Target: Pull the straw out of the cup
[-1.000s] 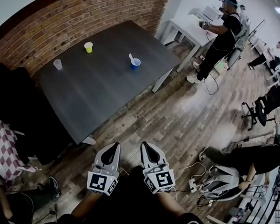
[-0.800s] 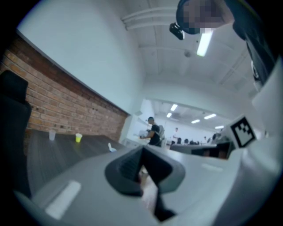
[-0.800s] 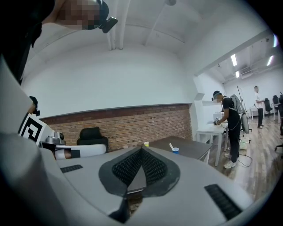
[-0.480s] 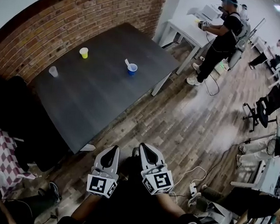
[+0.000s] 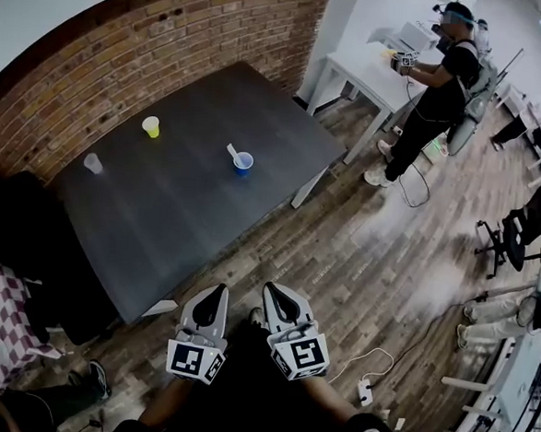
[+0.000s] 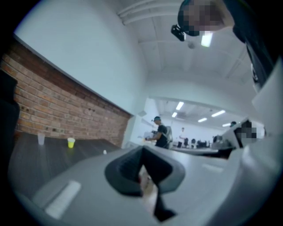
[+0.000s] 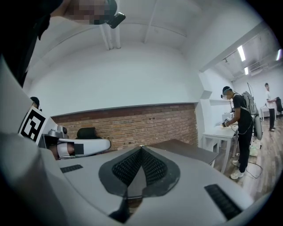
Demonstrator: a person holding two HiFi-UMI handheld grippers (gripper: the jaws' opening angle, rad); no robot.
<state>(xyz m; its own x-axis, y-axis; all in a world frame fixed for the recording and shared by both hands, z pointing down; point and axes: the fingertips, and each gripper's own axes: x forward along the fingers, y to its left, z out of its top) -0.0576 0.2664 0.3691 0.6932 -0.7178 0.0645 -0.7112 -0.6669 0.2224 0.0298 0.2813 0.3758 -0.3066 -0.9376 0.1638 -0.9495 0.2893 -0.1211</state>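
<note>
A blue cup [image 5: 244, 162] with a white straw [image 5: 232, 151] leaning out of it stands on the dark table [image 5: 170, 203], toward its right half. Both grippers are held low near my body, well short of the table. My left gripper [image 5: 215, 294] is shut with nothing in it, and so is my right gripper [image 5: 274, 291]. In the left gripper view the jaws [image 6: 142, 151] meet at the tips; the right gripper view shows the jaws [image 7: 141, 148] closed too. The blue cup is hidden in both gripper views.
A yellow cup [image 5: 151, 126] and a clear cup [image 5: 93, 163] stand on the table's far left by the brick wall [image 5: 125, 53]. A person [image 5: 436, 93] stands at a white table [image 5: 377, 75] to the right. Black chairs [image 5: 19, 239] sit left of the table. Cables and a power strip [image 5: 365, 390] lie on the wood floor.
The view has shifted: the table and cups sit lower and further left in the frame. Both grippers stay shut and close together near my body.
</note>
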